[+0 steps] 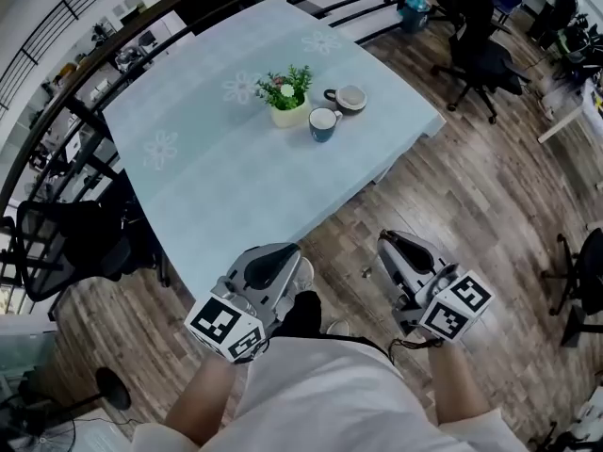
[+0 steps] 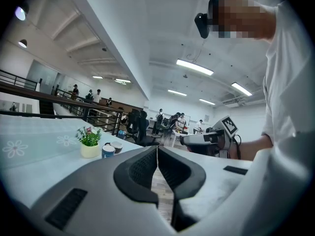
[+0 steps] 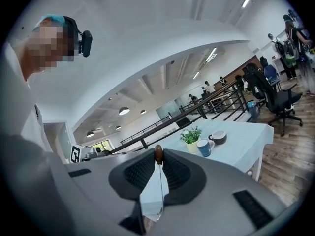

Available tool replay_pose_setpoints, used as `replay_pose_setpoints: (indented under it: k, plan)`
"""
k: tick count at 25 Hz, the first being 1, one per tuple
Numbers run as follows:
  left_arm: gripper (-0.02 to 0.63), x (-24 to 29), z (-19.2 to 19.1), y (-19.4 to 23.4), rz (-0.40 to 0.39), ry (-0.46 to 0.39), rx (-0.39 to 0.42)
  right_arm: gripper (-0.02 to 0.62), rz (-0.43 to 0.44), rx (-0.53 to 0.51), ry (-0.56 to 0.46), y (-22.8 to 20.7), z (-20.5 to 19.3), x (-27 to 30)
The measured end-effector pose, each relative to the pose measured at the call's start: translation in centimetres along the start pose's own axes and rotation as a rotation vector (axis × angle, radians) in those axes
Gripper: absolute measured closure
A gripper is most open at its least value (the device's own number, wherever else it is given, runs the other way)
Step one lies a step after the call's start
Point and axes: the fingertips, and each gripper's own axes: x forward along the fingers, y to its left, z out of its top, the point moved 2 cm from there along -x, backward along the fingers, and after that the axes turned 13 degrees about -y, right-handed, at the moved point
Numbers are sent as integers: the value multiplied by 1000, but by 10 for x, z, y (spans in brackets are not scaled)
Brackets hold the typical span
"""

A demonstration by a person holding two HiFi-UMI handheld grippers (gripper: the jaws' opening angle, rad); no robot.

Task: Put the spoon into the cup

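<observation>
A spoon (image 3: pixel 158 155) with a brown handle tip and a thin metal stem stands between the jaws of my right gripper (image 3: pixel 158 167), which is shut on it. In the head view the right gripper (image 1: pixel 400 245) hangs over the wooden floor, short of the table's near edge, and the spoon is hidden there. A blue cup (image 1: pixel 323 123) (image 3: pixel 204 147) stands on the table beside a dark cup (image 1: pixel 350 98) with a pale inside. My left gripper (image 1: pixel 283 262) (image 2: pixel 157 154) is at the table's near corner, jaws pressed together on nothing.
A small potted plant (image 1: pixel 287 97) stands just left of the cups on the light blue tablecloth (image 1: pixel 226 186). A black railing (image 1: pixel 85 111) runs along the table's far side. Office chairs (image 1: pixel 480 59) stand to the right, and another (image 1: pixel 66 243) to the left.
</observation>
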Motion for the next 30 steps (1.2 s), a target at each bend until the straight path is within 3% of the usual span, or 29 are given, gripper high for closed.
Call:
replay_pose_setpoints:
  k: [13,30]
  plan:
    - [578,49,15,108,-29,25,-43,535,-55,-16,48,-44,7,108]
    - [578,79,37,186,-101,4,-64,535,-94,-43,70,-53,11,195]
